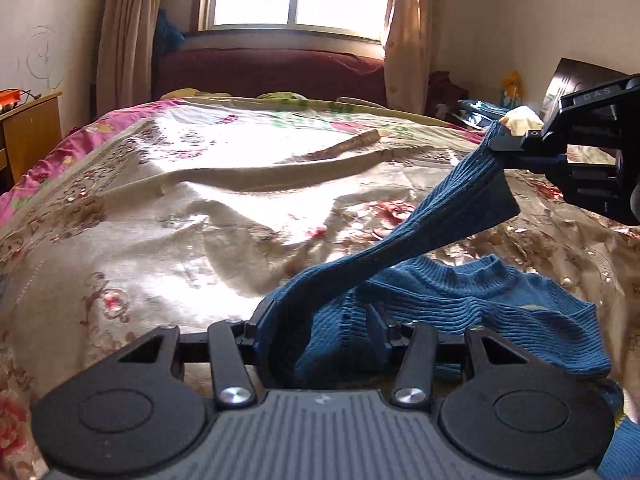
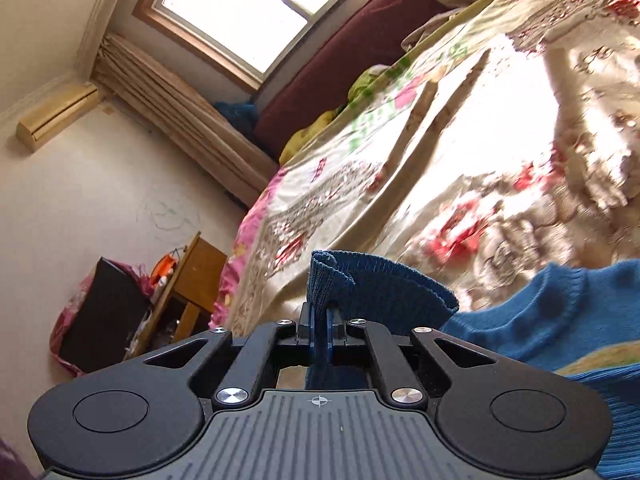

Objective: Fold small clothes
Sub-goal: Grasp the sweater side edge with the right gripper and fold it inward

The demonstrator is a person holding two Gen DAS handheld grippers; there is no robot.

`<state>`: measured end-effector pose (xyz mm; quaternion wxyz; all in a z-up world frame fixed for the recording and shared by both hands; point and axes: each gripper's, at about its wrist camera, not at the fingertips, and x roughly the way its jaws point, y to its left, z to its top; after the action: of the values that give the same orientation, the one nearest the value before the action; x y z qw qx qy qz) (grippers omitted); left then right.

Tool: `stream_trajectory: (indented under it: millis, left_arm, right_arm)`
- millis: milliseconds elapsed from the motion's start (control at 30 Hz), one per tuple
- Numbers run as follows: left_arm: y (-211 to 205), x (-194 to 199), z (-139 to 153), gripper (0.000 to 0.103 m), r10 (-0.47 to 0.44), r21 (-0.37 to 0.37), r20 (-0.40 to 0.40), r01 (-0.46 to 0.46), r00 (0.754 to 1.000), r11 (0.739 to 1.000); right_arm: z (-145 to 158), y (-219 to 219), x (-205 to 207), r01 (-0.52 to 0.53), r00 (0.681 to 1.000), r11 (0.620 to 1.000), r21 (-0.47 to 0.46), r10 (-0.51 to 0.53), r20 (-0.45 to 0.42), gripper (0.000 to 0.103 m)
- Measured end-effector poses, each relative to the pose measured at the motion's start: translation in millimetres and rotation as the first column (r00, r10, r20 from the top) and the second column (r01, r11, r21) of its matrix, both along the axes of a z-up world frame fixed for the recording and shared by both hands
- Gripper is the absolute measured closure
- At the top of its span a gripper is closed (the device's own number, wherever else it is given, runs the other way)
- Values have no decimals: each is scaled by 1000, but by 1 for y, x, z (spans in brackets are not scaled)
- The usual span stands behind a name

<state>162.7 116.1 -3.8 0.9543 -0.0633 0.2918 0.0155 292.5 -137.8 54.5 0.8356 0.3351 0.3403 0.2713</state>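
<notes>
A small blue ribbed sweater (image 1: 460,296) lies on the floral bedspread (image 1: 180,200), its neckline toward the right. My right gripper (image 1: 504,140) is shut on the cuff of one sleeve (image 1: 448,208) and holds it stretched up above the bed. In the right wrist view the gripper (image 2: 319,320) pinches the folded blue cuff (image 2: 360,280); the sweater body (image 2: 560,312) lies to the right. My left gripper (image 1: 320,320) sits low at the sweater, its jaws apart with blue knit lying between them.
The bed fills the middle of the room, its cover wrinkled into ridges (image 1: 280,168). A maroon headboard (image 1: 268,72) stands under the window. A wooden nightstand (image 1: 28,132) is at the left, clutter (image 1: 476,108) beyond the bed's right side.
</notes>
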Motion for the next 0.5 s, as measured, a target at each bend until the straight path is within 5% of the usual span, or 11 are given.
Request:
stream_trajectory:
  millis: [200, 367, 500]
  left_arm:
    - [-41, 15, -18, 50, -80, 21, -58, 81, 995, 996]
    - [-53, 15, -36, 50, -91, 42, -130, 97, 987, 994]
    - [-55, 13, -36, 50, -90, 57, -143, 99, 986, 993]
  right_arm:
    - [-17, -71, -30, 97, 995, 994, -58, -96, 21, 97]
    - [-71, -99, -51, 95, 990, 978, -188, -113, -87, 96]
    - [-93, -115, -56, 120, 976, 983, -142, -143, -165, 92]
